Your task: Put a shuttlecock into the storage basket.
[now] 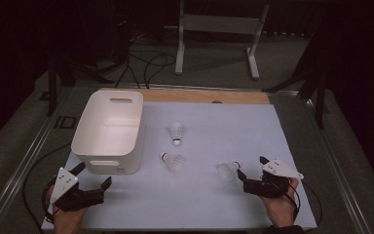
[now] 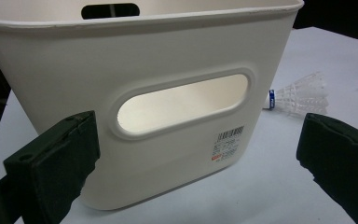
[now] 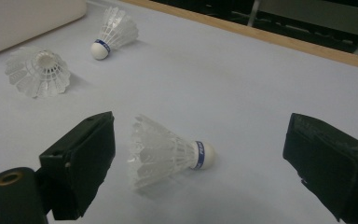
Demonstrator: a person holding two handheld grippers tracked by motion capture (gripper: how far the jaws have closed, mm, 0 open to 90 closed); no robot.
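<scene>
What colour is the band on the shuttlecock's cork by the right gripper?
Blue, on the white cork of the shuttlecock; clearest in the right gripper view.

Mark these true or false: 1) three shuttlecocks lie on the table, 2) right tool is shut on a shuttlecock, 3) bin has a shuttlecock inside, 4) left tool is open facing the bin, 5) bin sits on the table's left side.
1. Three white feather shuttlecocks lie on the pale blue table. True.
2. The right tool is shut on the nearest shuttlecock. False: its jaws stand open, the shuttlecock lying between them.
3. The white plastic bin holds a shuttlecock. False: its visible inside looks empty.
4. The left tool is open, facing the bin's handle slot. True.
5. The bin sits at the table's left. True.
</scene>
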